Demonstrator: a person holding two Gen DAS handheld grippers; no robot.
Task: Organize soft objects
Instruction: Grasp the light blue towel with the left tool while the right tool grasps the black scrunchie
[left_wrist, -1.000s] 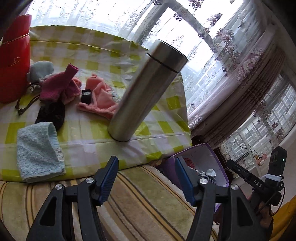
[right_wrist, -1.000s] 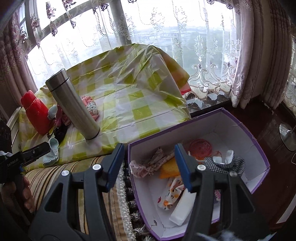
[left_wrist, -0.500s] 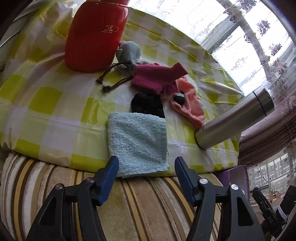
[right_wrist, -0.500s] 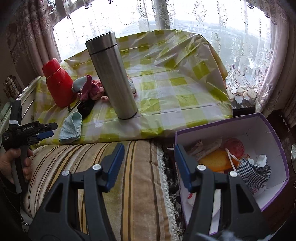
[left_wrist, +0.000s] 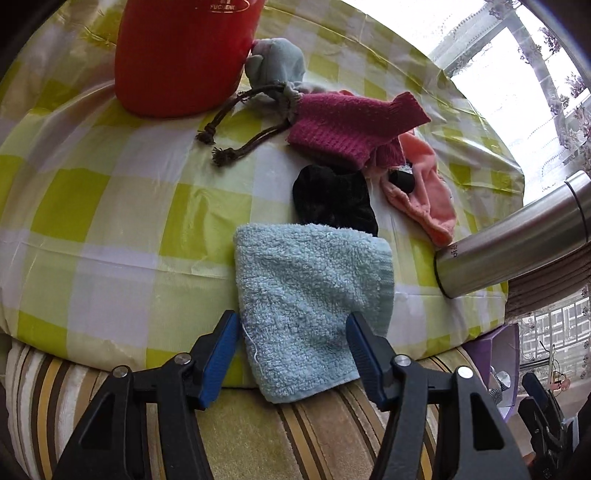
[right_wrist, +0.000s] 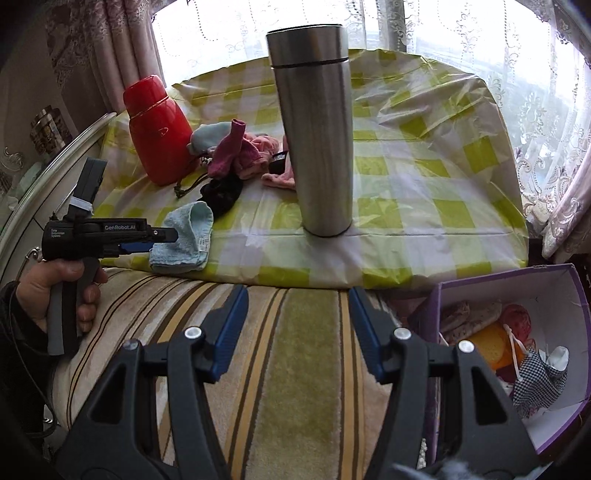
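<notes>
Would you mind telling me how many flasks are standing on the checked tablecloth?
2: a red flask at the back left beside the pile of soft things, and a steel flask upright near the front edge.

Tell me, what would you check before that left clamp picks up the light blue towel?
1. Light blue towel lies between the left gripper fingers: ok.
2. Jaws are closing, pads pressing the towel: cannot tell.
3. Towel free of the black cloth: cannot tell, their edges meet.
4. Steel flask clear of the grab: ok.
5. Purple box open with room: ok.
6. Right gripper empty: ok.
</notes>
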